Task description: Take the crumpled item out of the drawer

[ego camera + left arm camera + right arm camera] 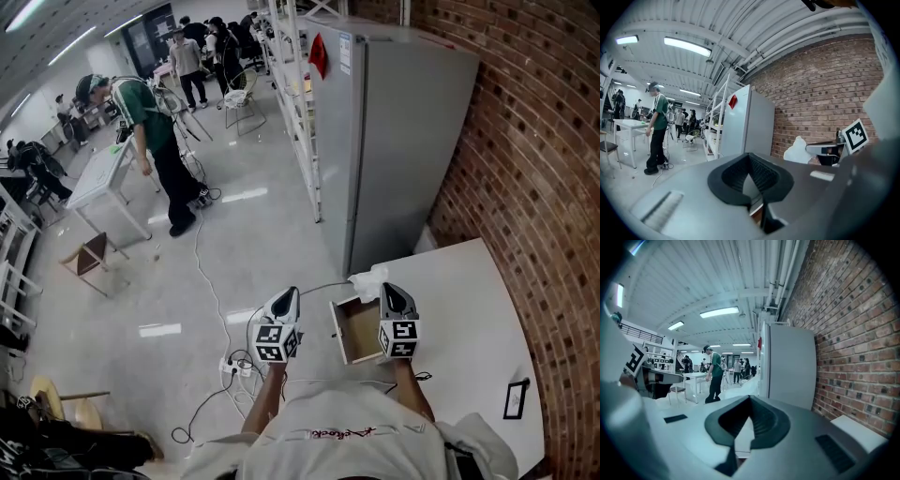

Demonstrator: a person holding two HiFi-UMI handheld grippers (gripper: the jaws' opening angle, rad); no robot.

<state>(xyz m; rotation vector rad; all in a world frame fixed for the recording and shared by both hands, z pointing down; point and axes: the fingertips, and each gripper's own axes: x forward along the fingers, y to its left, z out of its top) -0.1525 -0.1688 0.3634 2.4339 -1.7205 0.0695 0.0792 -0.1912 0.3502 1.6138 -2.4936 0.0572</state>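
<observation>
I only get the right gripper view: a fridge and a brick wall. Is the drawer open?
Observer: Yes. The head view shows the drawer pulled out of the table, right by the right gripper.
Operator: Is the crumpled thing inside?
Observer: No. The crumpled item seems to lie on the table's corner near the fridge, outside the drawer.
Operator: What about my other gripper?
Observer: The left gripper is shut with nothing in it, out over the floor left of the drawer.
</observation>
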